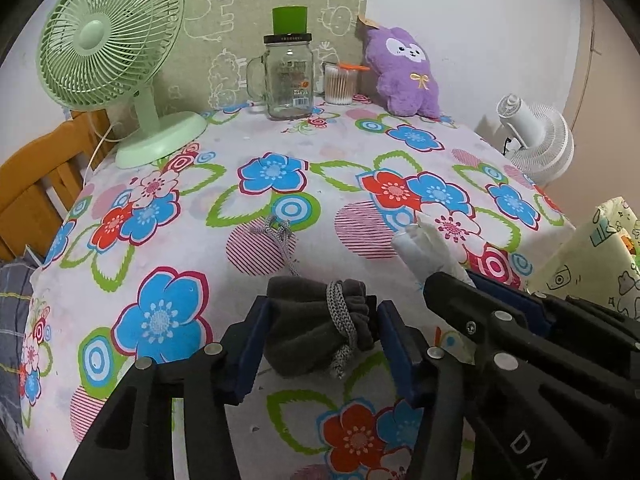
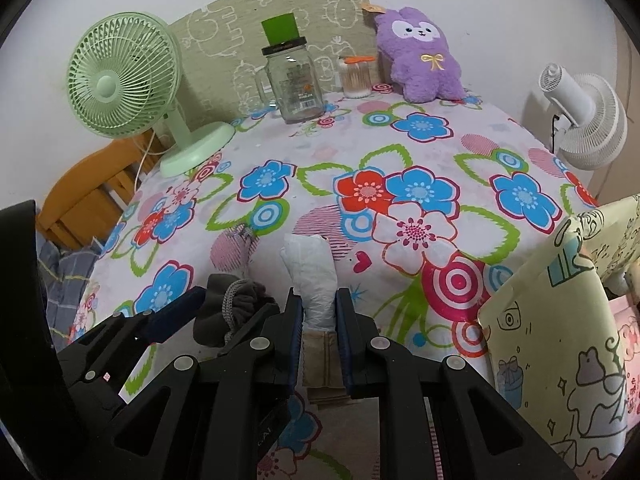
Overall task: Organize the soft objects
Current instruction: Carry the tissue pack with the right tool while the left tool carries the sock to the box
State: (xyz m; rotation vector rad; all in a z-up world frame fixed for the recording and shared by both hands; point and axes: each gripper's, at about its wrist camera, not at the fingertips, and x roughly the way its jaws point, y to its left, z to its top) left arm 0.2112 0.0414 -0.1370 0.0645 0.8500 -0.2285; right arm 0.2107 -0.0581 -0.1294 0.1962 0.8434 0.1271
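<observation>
Left wrist view: the left claw [image 1: 316, 344] straddles a dark grey drawstring pouch [image 1: 316, 324] lying on the flowered worktop [image 1: 160, 240]. Both blue pads appear to touch the pouch's sides, though firm pressure cannot be confirmed. The pouch's grey cord [image 1: 342, 320] loops over its gathered mouth, and a further length trails away across the cloth. To the right, the right claw [image 1: 460, 280] is closed on a white crumpled bundle [image 1: 424, 248], which sticks out beyond its tips. At the far edge stand a green fan [image 1: 112, 40], a glass jar mug [image 1: 289, 80] and a purple plush toy [image 1: 404, 72].

Right wrist view: the right claw [image 2: 319, 312] is clamped on the white bundle [image 2: 312, 268], both pads pressing its lower part, its upper end resting above the cloth. Just to the left, the left claw [image 2: 224, 312] sits around the grey pouch [image 2: 236, 308]. A pale patterned box [image 2: 552, 320] stands at the right edge of the worktop [image 2: 400, 152].
</observation>
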